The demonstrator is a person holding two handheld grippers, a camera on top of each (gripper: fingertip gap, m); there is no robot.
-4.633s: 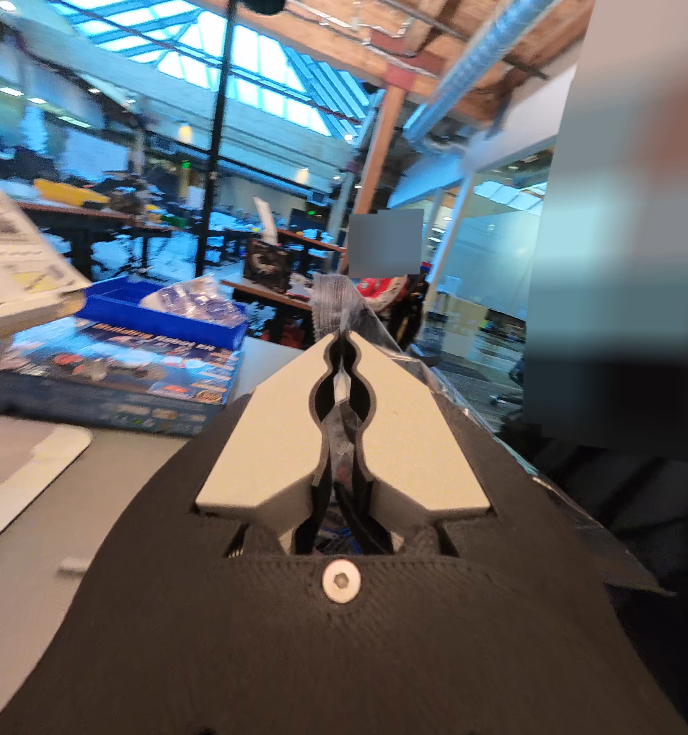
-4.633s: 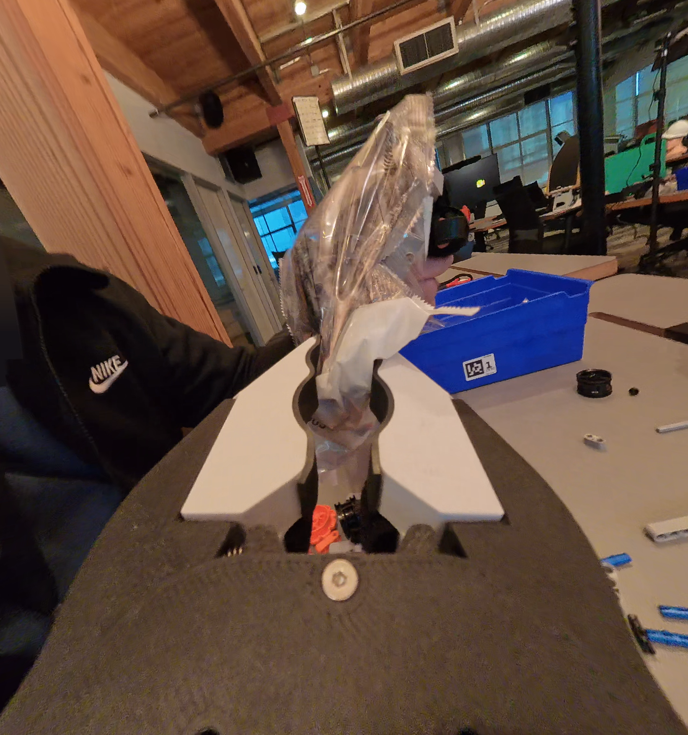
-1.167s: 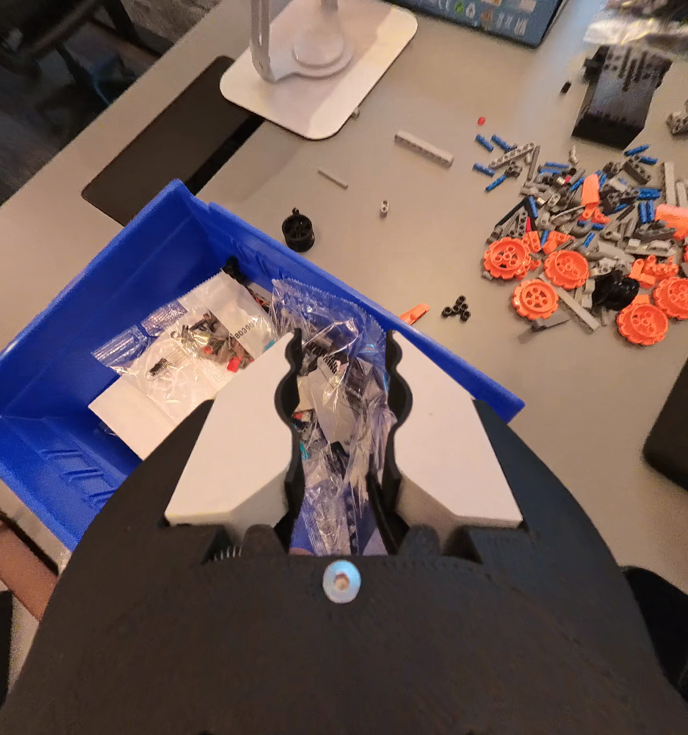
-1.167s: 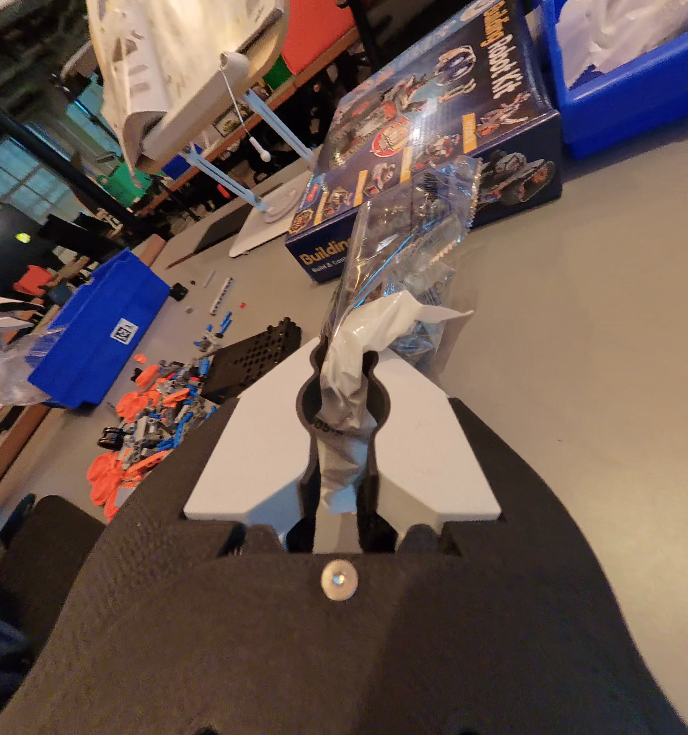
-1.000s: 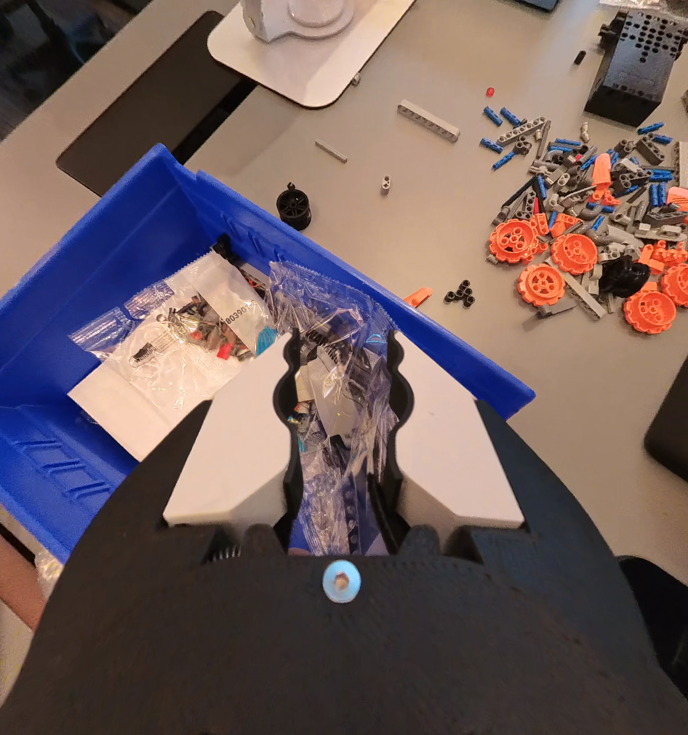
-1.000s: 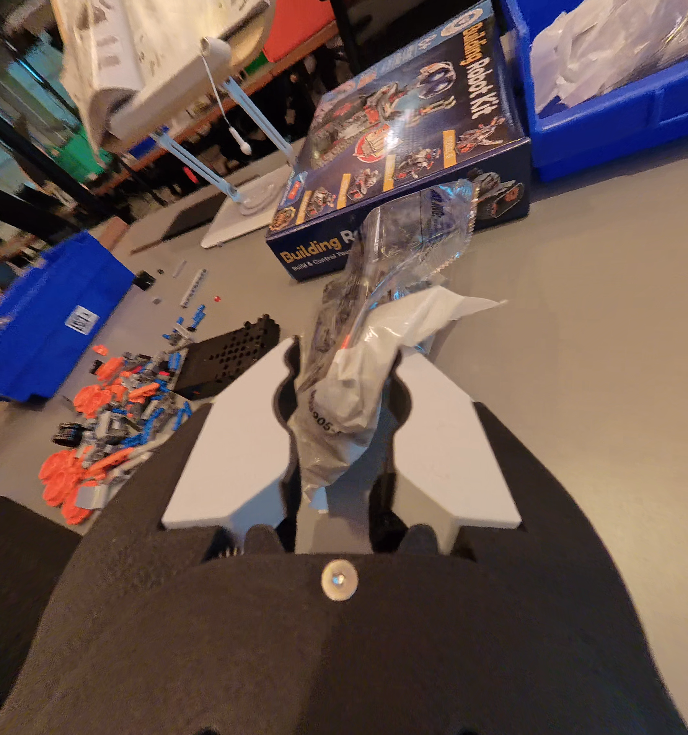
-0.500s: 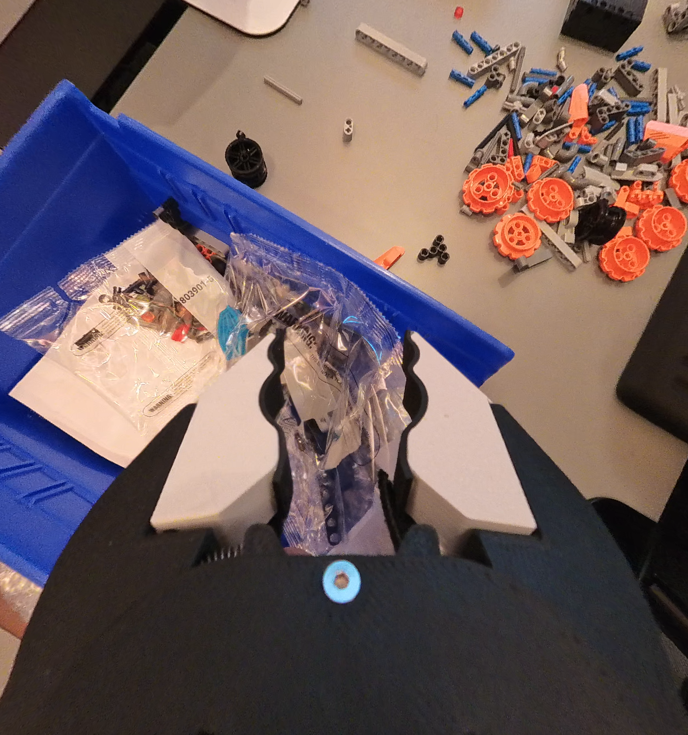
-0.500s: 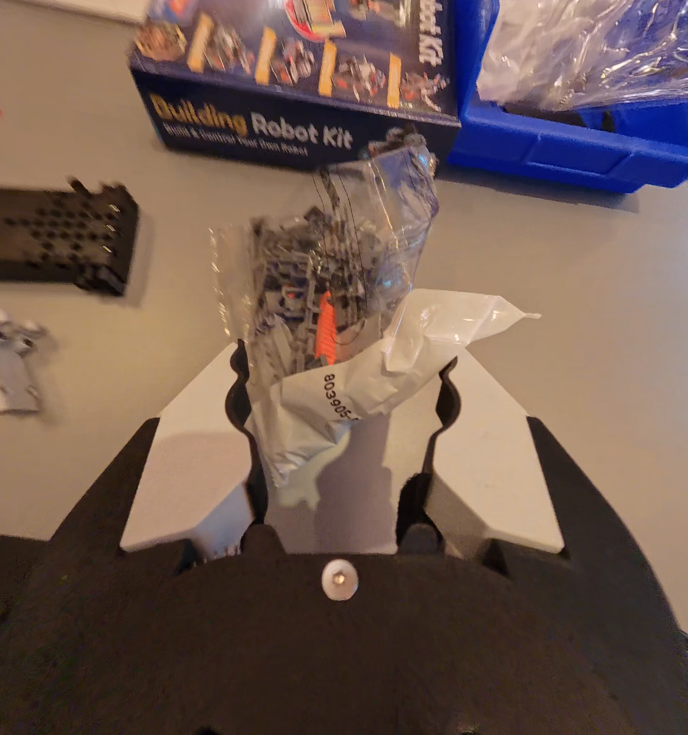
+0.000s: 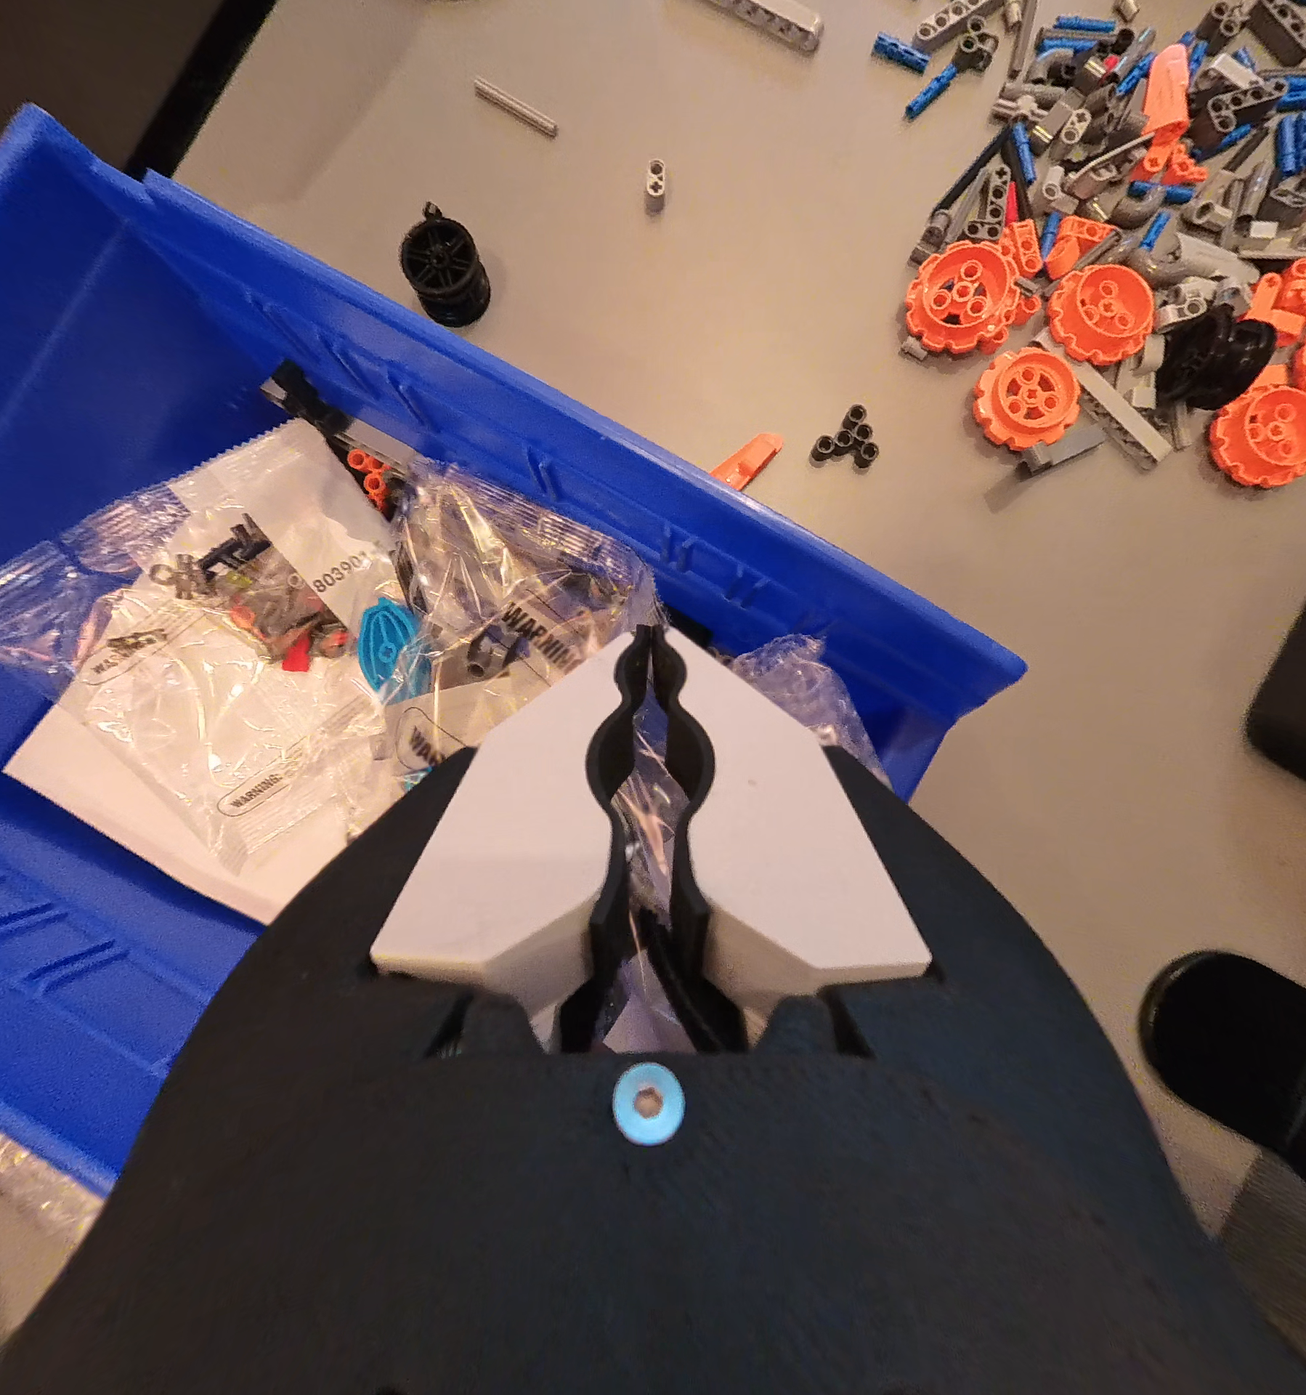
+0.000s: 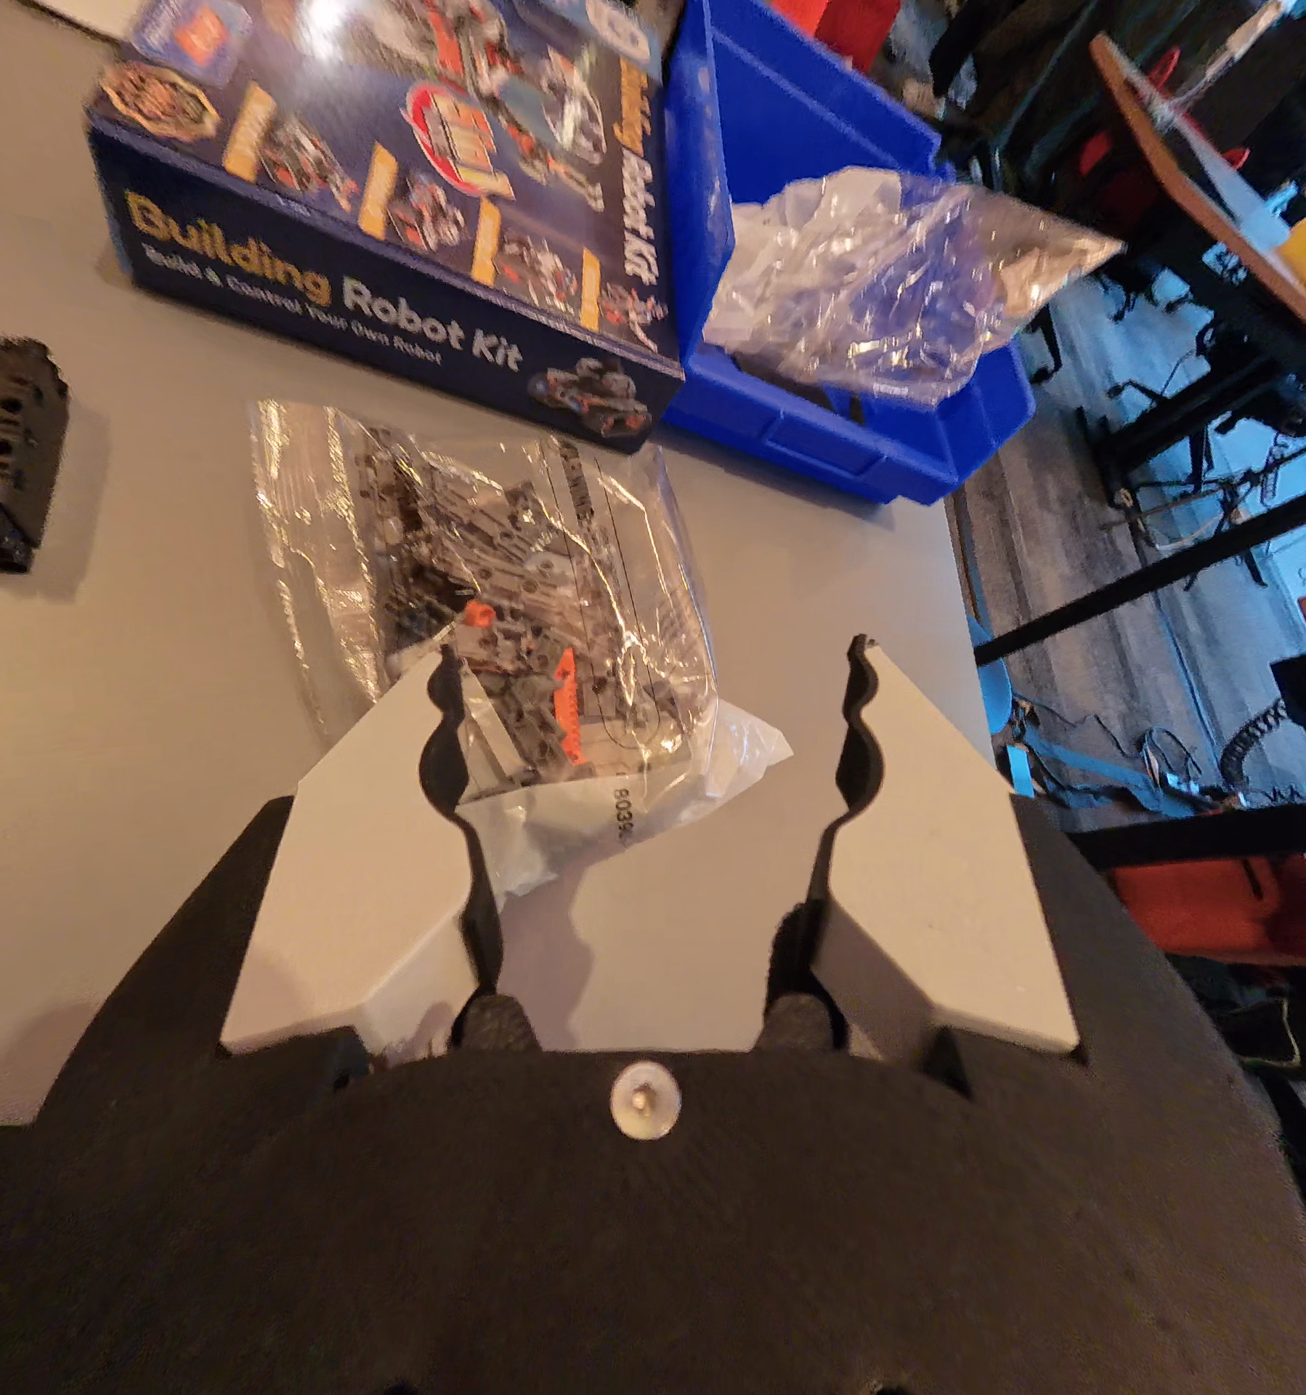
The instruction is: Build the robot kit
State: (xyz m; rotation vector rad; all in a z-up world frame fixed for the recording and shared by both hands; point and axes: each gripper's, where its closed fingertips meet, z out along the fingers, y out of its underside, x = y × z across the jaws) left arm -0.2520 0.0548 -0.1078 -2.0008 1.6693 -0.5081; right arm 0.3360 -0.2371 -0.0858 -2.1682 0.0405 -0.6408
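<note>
My left gripper [image 9: 648,642] is shut on a clear plastic bag [image 9: 514,596] of small parts that lies inside a blue bin [image 9: 635,491], against the bin's wall; a strip of the bag shows between the jaws. A second parts bag with a white backing [image 9: 205,679] lies beside it in the bin. My right gripper [image 10: 650,657] is wide open and empty, just above the grey table [image 10: 144,717]. A clear bag of grey and orange parts [image 10: 484,558] lies flat on the table; its near end sits between the fingers, close to the left fingertip [image 10: 408,725].
Loose orange wheels and grey and blue parts [image 9: 1125,302] are spread on the table right of the bin, with a black wheel [image 9: 445,264] nearer. Ahead of the right gripper are a dark kit box [image 10: 378,189], another blue bin [image 10: 786,430] holding crumpled plastic [image 10: 876,302], and a black perforated block [image 10: 1,468]. About 65 centimetres separates my left fingertips from my right.
The left gripper's jaws closed on the clear bag in the bin. The right gripper opened wide and let go of its bag, which now lies flat on the table.
</note>
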